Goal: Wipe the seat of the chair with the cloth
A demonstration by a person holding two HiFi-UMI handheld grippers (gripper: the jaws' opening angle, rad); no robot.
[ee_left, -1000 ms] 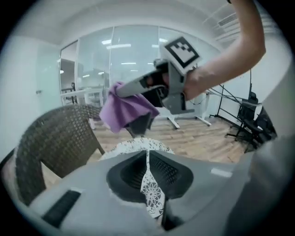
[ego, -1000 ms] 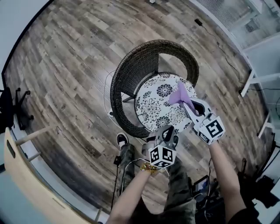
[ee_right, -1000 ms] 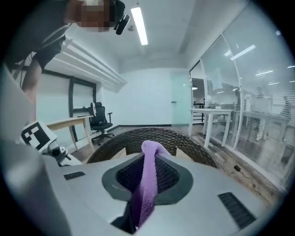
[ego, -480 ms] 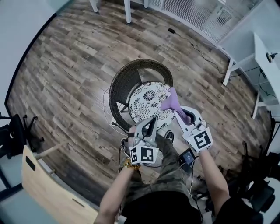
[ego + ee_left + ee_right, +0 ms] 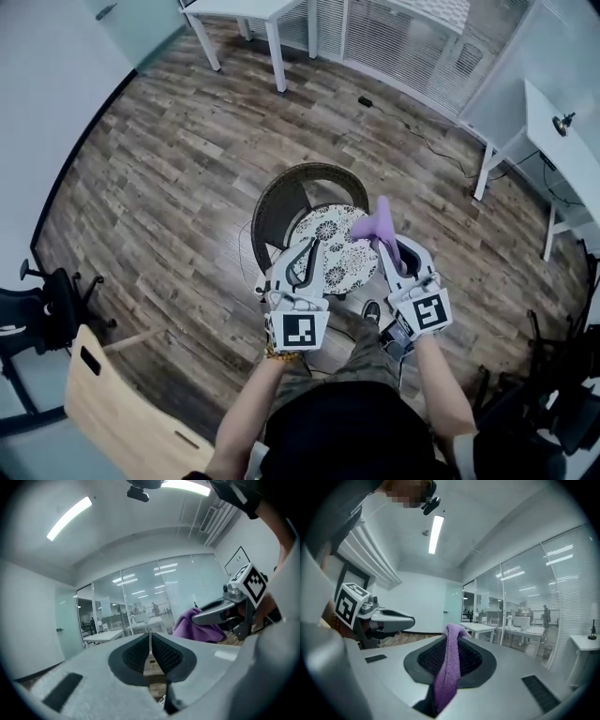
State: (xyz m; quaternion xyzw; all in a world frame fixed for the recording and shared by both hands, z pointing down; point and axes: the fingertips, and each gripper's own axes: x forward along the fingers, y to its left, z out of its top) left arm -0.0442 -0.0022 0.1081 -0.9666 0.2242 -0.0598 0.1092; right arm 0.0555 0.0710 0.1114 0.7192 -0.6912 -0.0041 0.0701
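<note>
High above the wicker chair (image 5: 274, 199), the right gripper (image 5: 386, 246) is pinching the purple cloth (image 5: 372, 223), while the left gripper (image 5: 306, 251) is hovering beside it, jaws closed and empty.

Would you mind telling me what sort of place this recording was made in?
Probably an office: a white desk, glass partition walls and a black wheeled office chair on wood-look plank flooring.

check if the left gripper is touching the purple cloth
Apart. The left gripper view shows the left gripper shut on nothing, while the purple cloth sits off to the right in the right gripper.
</note>
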